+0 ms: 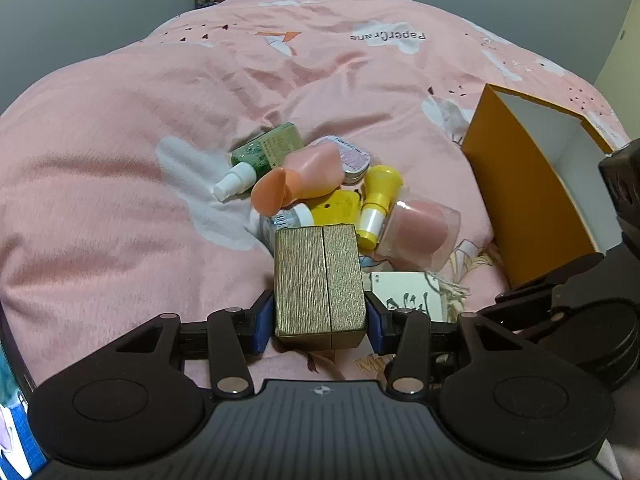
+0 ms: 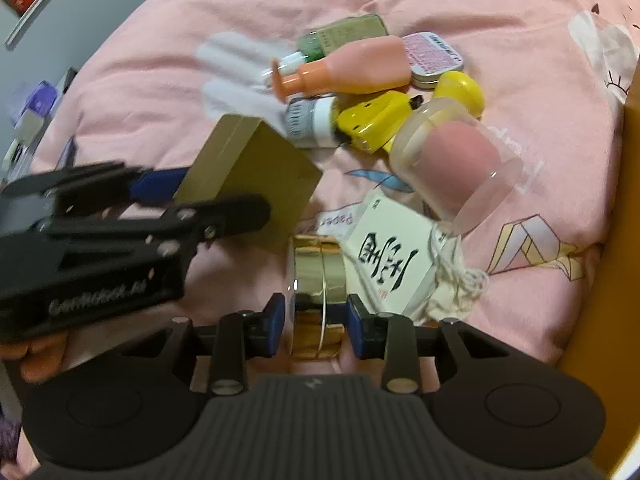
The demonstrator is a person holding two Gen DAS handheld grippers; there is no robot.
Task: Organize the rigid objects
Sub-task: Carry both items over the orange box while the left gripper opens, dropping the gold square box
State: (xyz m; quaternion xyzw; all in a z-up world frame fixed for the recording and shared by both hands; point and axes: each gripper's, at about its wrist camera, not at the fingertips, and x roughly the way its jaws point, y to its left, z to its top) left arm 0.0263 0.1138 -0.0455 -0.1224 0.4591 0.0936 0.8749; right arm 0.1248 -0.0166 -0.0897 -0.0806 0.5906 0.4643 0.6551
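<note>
My left gripper is shut on a gold textured box, held above the pink bedspread; the box also shows in the right wrist view. My right gripper has its blue pads on both sides of a shiny gold round tin standing on edge. A pile lies ahead: a peach pump bottle, a green spray bottle, a yellow bottle, a yellow case, a clear jar with a pink sponge, and a white box with black characters.
An open orange box with a white inside stands at the right on the bed. A pink flat tin and a small white-capped jar lie in the pile. A string pouch sits beside the white box.
</note>
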